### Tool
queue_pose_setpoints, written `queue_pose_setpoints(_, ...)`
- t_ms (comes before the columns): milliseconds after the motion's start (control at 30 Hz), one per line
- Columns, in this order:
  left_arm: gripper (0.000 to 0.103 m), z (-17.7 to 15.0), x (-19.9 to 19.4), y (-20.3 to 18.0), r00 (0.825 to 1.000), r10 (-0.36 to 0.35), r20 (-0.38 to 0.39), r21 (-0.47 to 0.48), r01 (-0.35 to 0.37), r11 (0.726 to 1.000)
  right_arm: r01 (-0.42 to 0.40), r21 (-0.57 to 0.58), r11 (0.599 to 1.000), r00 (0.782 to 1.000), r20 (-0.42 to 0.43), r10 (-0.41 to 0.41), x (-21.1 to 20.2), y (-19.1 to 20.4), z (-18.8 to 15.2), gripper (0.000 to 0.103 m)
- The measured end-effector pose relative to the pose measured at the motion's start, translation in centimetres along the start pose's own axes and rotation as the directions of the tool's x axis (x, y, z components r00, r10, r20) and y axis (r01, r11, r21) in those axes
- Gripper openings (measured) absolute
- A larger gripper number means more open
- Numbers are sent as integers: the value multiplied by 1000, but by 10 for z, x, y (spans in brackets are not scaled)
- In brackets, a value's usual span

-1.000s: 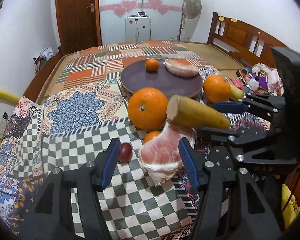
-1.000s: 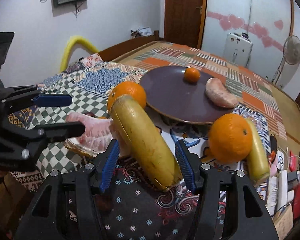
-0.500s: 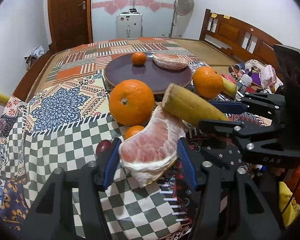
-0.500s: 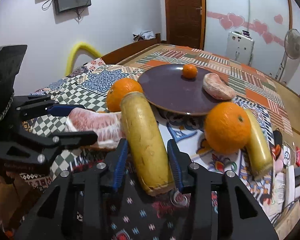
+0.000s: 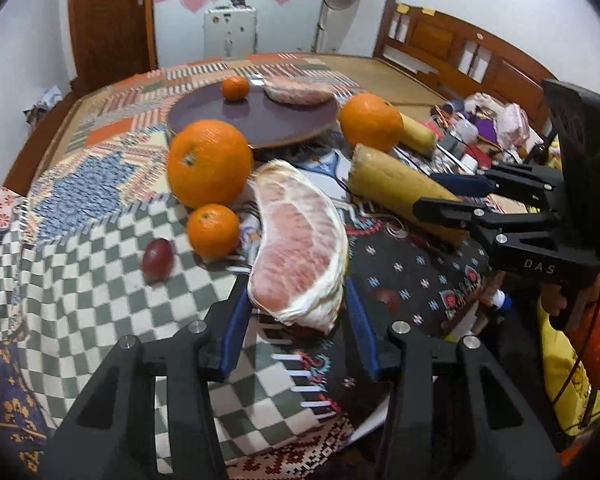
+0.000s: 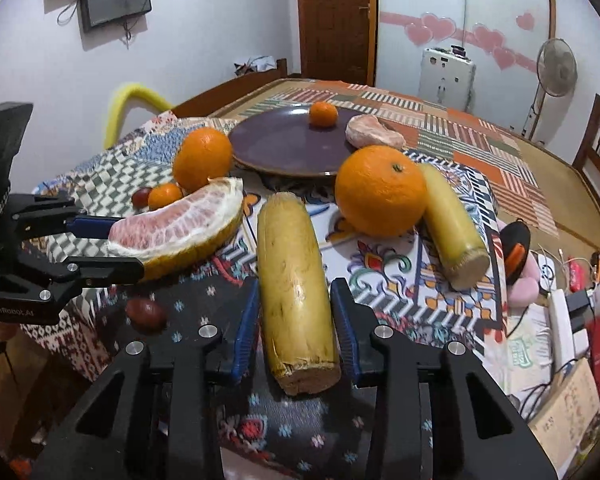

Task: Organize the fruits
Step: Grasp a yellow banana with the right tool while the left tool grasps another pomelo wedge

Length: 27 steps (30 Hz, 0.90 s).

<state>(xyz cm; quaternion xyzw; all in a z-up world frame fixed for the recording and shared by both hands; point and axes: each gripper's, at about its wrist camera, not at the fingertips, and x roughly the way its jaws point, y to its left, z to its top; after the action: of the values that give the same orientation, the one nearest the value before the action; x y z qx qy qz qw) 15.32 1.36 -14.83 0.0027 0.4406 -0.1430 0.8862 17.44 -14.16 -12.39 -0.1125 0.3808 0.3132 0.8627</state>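
Observation:
A pink pomelo segment (image 5: 296, 240) lies on the patterned cloth. Its near end is between the blue pads of my left gripper (image 5: 296, 280), whose jaws are closing and touch both sides. My right gripper (image 6: 295, 282) is closing too, its pads pressed on a yellow sugarcane piece (image 6: 292, 272) lying on the cloth. Each gripper shows in the other view: the left gripper (image 6: 126, 246), the right gripper (image 5: 426, 192). Behind stands a purple plate (image 5: 268, 120) with a mandarin (image 5: 235, 87) and another pomelo segment (image 5: 298, 92).
Two big oranges (image 5: 208, 164) (image 5: 370, 120), a small mandarin (image 5: 213, 230), a red grape (image 5: 158, 256) and a second cane piece (image 6: 452, 228) lie around the plate. Another red fruit (image 6: 146, 314) sits near the table's front. Small clutter (image 6: 560, 288) crowds the right edge.
Both grippers moved forward over their fruits. The left jaws narrowed around the pomelo segment's near end. The right jaws closed in on the cane piece, which now lies straight between them.

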Motion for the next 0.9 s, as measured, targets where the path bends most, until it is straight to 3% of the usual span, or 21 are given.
queue_pose_setpoints(500,51,33,27,-5,994,18,-111,49,-13,999,-22,-31,999,999,-42,20,8,-10,9,34)
queue_pose_setpoints(767,53,48,42,-23,992,54,-111,141,-38,989,-41,-20,999,997,-63,39,19,-19,11,37)
queue_pose_setpoints(900,56,56,52,-20,992,65,-105,119,-52,992,-54,-6,999,997,-59,54,21,-21,12,37)
